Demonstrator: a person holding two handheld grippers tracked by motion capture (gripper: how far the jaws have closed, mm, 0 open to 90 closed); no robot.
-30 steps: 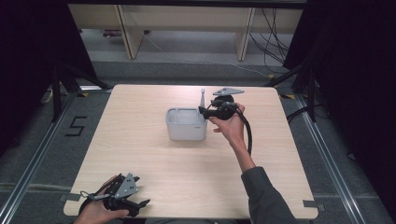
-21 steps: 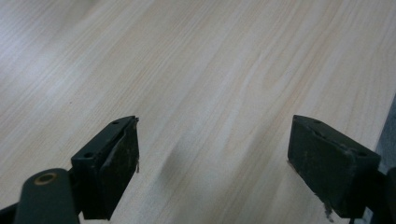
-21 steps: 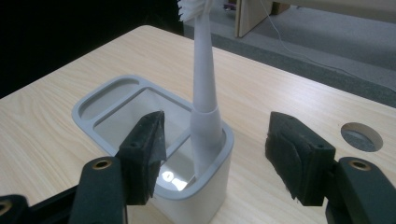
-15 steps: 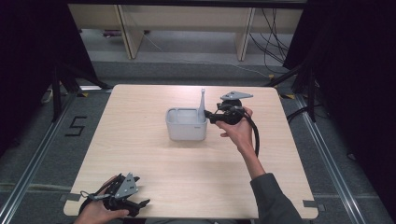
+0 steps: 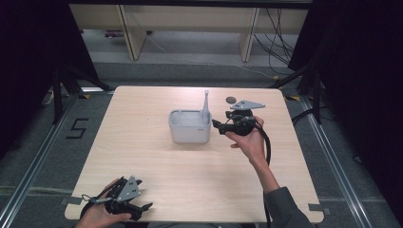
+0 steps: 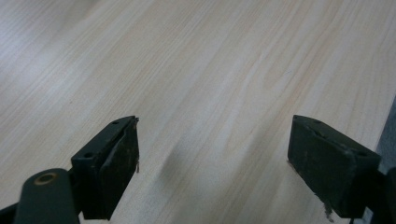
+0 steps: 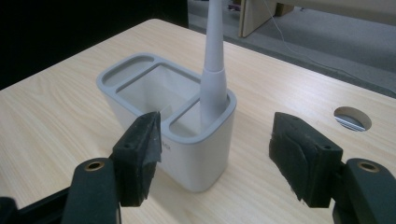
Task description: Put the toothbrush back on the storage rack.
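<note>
A pale grey caddy with several compartments stands at the table's middle. A grey tapered handle rises upright from its right end compartment. My right gripper hovers just right of the caddy, pointing at it, open and apart from it. In the right gripper view the caddy and the handle stand ahead of the right gripper, with nothing between its pads. My left gripper rests at the near left corner. It is open over bare wood in the left gripper view.
The light wooden table has a round cable hole behind the right gripper, also in the right gripper view. Grey floor, metal rails and wooden furniture legs lie beyond the far edge.
The right gripper has drawn back from the caddy's handle, moving right and toward the person. The left gripper has stayed still.
</note>
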